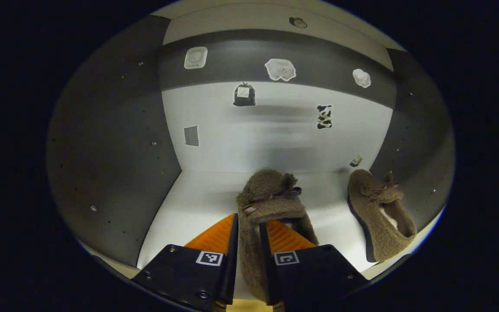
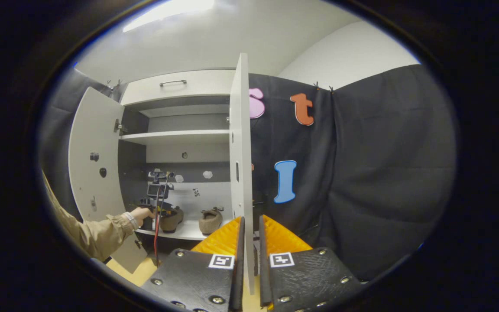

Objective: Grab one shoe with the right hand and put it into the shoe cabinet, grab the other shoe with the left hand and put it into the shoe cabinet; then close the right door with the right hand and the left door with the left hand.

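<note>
- In the left gripper view, the left gripper sits at six o'clock, its two fingers clamped on the side wall of a fuzzy brown shoe.
- That shoe rests on the white shelf inside the shoe cabinet, toe pointing to twelve o'clock.
- At four o'clock the second shoe lies on the same shelf, near the grey side wall.
- In the right gripper view, the right gripper has its fingers nearly together with the edge of the right door between them; whether they press it is hard to tell.
- Toward nine o'clock a person's hand reaches into the cabinet beside the left door.
</note>
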Tool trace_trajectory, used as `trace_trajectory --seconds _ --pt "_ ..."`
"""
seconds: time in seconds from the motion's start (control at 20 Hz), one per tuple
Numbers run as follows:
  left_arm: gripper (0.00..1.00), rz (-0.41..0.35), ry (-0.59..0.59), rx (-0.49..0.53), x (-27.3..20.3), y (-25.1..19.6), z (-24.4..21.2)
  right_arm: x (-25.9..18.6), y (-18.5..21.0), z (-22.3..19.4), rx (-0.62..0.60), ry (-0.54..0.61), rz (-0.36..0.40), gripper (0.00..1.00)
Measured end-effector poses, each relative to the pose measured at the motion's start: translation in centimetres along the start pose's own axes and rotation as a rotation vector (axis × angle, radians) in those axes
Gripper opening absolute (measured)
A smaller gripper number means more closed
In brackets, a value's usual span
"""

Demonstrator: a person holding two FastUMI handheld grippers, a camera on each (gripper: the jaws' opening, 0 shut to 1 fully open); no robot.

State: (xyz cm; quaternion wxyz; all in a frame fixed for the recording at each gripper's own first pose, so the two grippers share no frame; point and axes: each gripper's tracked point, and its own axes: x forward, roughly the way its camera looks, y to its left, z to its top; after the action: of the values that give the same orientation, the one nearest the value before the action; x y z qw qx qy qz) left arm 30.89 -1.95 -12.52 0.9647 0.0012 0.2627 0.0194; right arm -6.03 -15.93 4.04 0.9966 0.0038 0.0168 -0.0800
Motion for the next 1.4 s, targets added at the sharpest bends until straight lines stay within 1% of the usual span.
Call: trace_trajectory --seconds 0.1,0.15,0.2,0.25,0.4,0.45,0.5,0.7,0.75,0.8,0.85,1.05,1.1,1.2,1.25,1.3,1.35,1.4 --pt "0.29 -0.003 -0.033 0.018 -2.0 0.0 0.3 -0.2 0.1 0.1 0.005 -0.002 0.018 0.15" --pt "0.29 -0.004 -0.051 0.027 -3.1 0.0 0.5 -0.3 0.1 0.1 0.006 -0.002 0.028 0.12" --pt "0.29 -0.010 -0.068 0.034 -4.2 -0.1 0.7 -0.2 0.1 0.1 0.005 -0.001 0.035 0.15" --pt "0.29 -0.020 -0.085 0.035 -5.4 -0.3 0.8 -0.2 0.1 0.1 0.005 -0.001 0.044 0.16" --pt "0.29 -0.058 -0.136 0.032 -9.4 -0.9 1.1 -0.2 0.1 0.2 0.010 0.003 0.073 0.15" --pt "0.27 -0.067 -0.158 0.031 -10.9 -1.0 1.3 -0.2 0.1 0.1 0.013 0.005 0.083 0.15" --pt "0.29 -0.075 -0.186 0.029 -12.2 -1.2 1.6 -0.2 0.1 0.0 0.013 0.007 0.092 0.15" --pt "0.28 -0.109 -0.258 0.020 -17.9 -2.0 1.5 0.0 0.0 0.0 0.012 0.015 0.133 0.15" --pt "0.29 -0.122 -0.270 0.023 -19.2 -2.4 1.4 0.3 -0.1 0.1 0.011 0.019 0.142 0.15" --pt "0.27 -0.132 -0.280 0.028 -20.5 -2.6 1.2 0.5 -0.3 0.1 0.010 0.022 0.149 0.15" --pt "0.29 -0.139 -0.295 0.034 -21.8 -2.8 1.2 0.8 -0.4 0.3 0.009 0.023 0.156 0.15" --pt "0.28 -0.162 -0.346 0.063 -27.0 -3.2 0.9 2.0 -1.5 0.3 0.001 0.025 0.174 0.16" --pt "0.28 -0.166 -0.355 0.066 -28.0 -3.2 0.7 2.4 -1.9 0.3 -0.002 0.026 0.177 0.12" --pt "0.28 -0.167 -0.369 0.059 -30.3 -2.8 0.2 3.5 -2.4 0.2 -0.006 0.036 0.191 0.12" --pt "0.28 -0.175 -0.372 0.051 -31.3 -2.8 -0.2 4.1 -2.6 -0.1 -0.009 0.042 0.199 0.16" --pt "0.28 -0.185 -0.375 0.038 -32.2 -2.8 -0.5 4.6 -2.7 -0.3 -0.013 0.050 0.209 0.16" --pt "0.30 -0.197 -0.379 0.029 -33.1 -2.7 -0.8 5.2 -2.7 -0.6 -0.018 0.057 0.222 0.18" --pt "0.37 -0.199 -0.383 0.024 -34.0 -2.5 -1.0 5.7 -2.8 -0.9 -0.023 0.064 0.232 0.20"
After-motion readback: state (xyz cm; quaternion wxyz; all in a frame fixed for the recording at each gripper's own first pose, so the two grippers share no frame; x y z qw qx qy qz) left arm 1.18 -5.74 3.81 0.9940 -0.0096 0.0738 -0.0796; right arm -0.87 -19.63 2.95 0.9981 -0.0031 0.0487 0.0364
